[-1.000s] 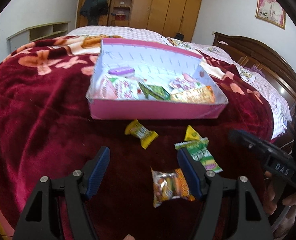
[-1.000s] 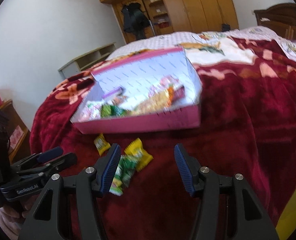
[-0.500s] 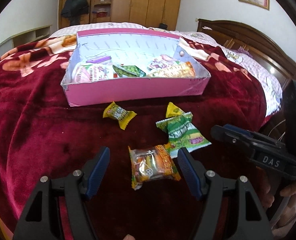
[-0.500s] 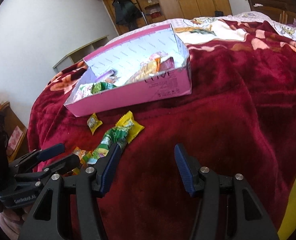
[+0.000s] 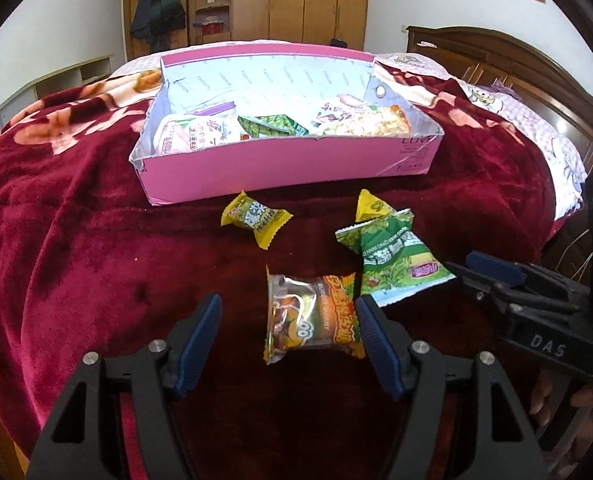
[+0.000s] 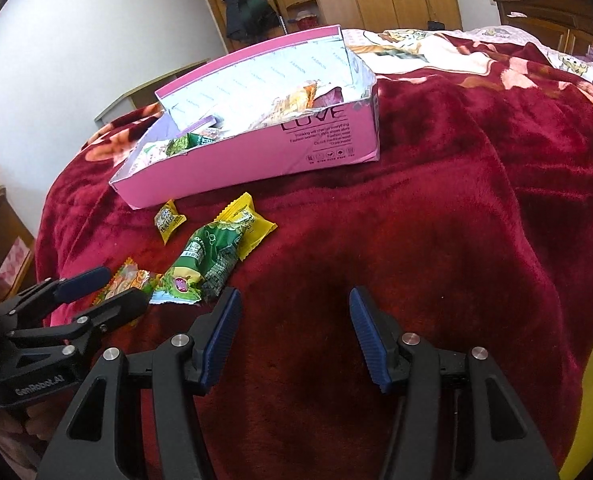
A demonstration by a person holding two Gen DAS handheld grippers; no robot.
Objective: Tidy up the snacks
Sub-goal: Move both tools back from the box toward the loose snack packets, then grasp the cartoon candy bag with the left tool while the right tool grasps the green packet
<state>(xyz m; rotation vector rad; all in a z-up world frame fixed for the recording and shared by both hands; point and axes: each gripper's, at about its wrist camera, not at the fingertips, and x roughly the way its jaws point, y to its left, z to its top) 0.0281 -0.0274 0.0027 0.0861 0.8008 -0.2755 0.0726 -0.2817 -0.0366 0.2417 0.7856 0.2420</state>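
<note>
A pink box [image 5: 280, 168] with several snack packs inside sits on the red blanket; it also shows in the right wrist view [image 6: 256, 160]. In front of it lie an orange snack pack [image 5: 312, 316], a green pack [image 5: 392, 264] and two yellow candies [image 5: 254, 218] [image 5: 370, 206]. My left gripper [image 5: 288, 320] is open, low over the blanket, with the orange pack between its fingers, close to the right one. My right gripper [image 6: 294, 316] is open and empty over bare blanket, right of the green pack [image 6: 204, 264].
The red blanket [image 6: 436, 240] covers the bed. A wooden headboard [image 5: 516, 64] stands at the right, wardrobes [image 5: 296, 0] at the far wall, a low shelf [image 5: 56, 84] at the left. The bed's edge lies near both grippers.
My left gripper has moved forward and down so the orange pack now lies between its fingers. My right gripper has dropped lower and stays open.
</note>
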